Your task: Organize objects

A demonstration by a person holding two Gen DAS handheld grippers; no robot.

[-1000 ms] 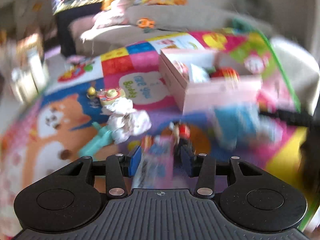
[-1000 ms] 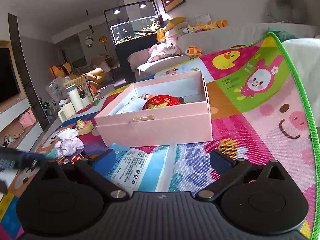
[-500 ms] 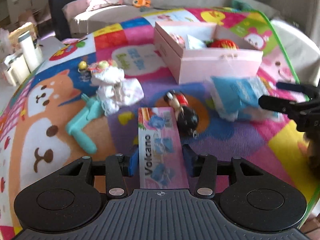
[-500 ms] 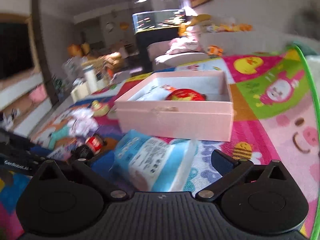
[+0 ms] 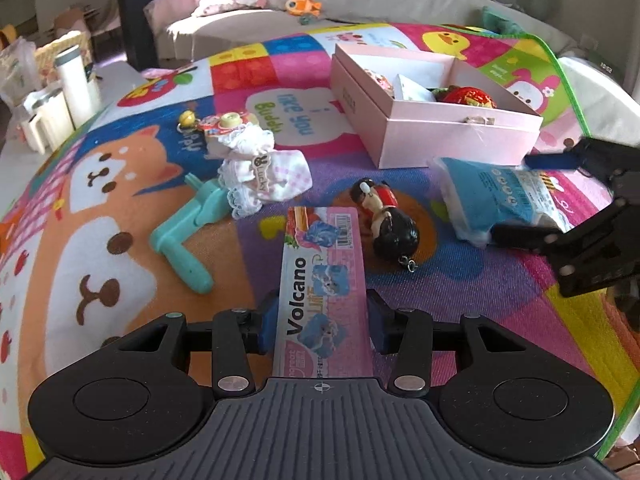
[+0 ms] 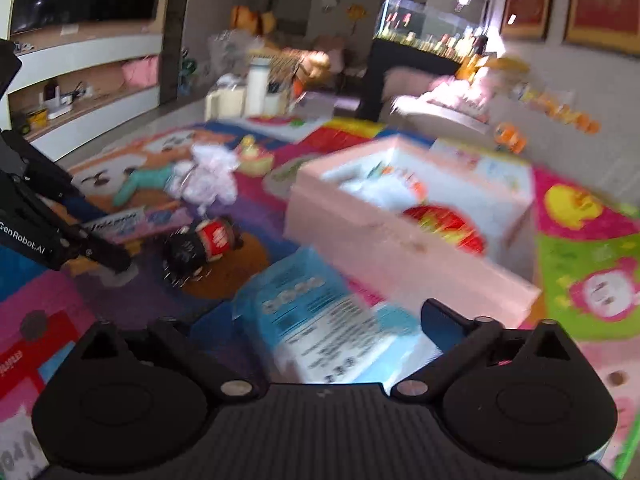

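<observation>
Scanning from the left side of the colourful cartoon-print play mat (image 5: 120, 184): a mint-green plastic hand-crank toy (image 5: 182, 232) is lying flat, just beside a bundle of white lace and pink gingham doll clothes (image 5: 262, 176) that is resting against a small pastel cake-shaped toy (image 5: 224, 126). Next over, the left gripper (image 5: 322, 320) is sitting partly closed on a long flat pink "Volcano" card packet (image 5: 322, 276), with the blue pads at both long edges near its close end; whether they are pressing hard I cannot tell, and the packet's far end looks to be lying on the mat. Risk: gripped so near one end, the packet may be pivoting or sliding out when lifted, and its far corner is close to a black-haired doll keychain in a red top (image 5: 386, 216), which could get dragged. Further right, the right gripper (image 6: 316, 334) is standing wide with its jaws closing around a blue and white plastic tissue pack (image 6: 320, 328); the pads are not yet pressing it. The view is blurred, so alignment is uncertain: a soft pack may be squashing or slipping off one pad. The open pale pink cardboard box (image 5: 440, 128), already holding a red foil item, is just behind; a lifted pack could be clipping its near wall.
</observation>
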